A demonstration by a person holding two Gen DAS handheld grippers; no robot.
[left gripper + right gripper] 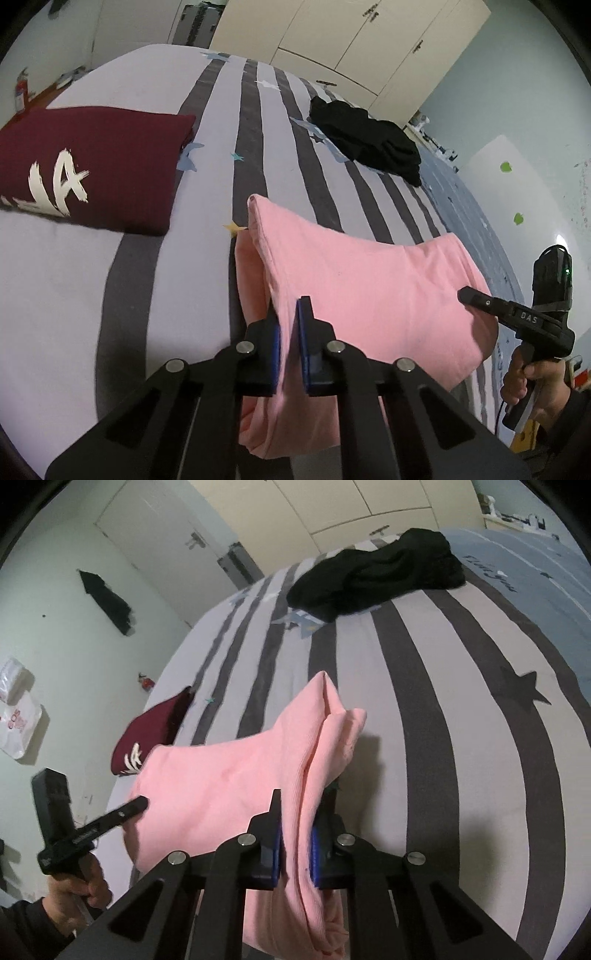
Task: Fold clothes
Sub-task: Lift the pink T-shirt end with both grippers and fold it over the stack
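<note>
**Pink garment pinched at both ends, hanging between the two tools above the bed**

The pink garment (pixel 354 291) is off the bed, held up along one edge. Its long axis runs from one tool to the other, and the loose cloth sags in a shallow curve between them before dropping below the jaws. The left tool (pixel 288 314) is clamped on the garment's left end, blue pads pressing the fabric from both sides. The right tool (pixel 295 812) grips the opposite end the same way, with several ribbed layers bunched between its pads. Neither hand is nearer than the other: each sits right at its own end, so the coming move most likely turns on carrying both ends together, keeping the held edge taut and level while the hanging part is laid over or set down flat.

Beyond the garment lies the bed (pixel 229 122), covered in a sheet of grey and pale stripes with small stars. To the garment's left rests a folded maroon garment with white lettering (pixel 85 166). Further off, beyond the garment and toward the far right of the bed, a black garment (pixel 369 144) lies crumpled and apparently unfolded.

Behind the bed stand cream wardrobe doors (pixel 362 48), and pale walls close the room.
</note>
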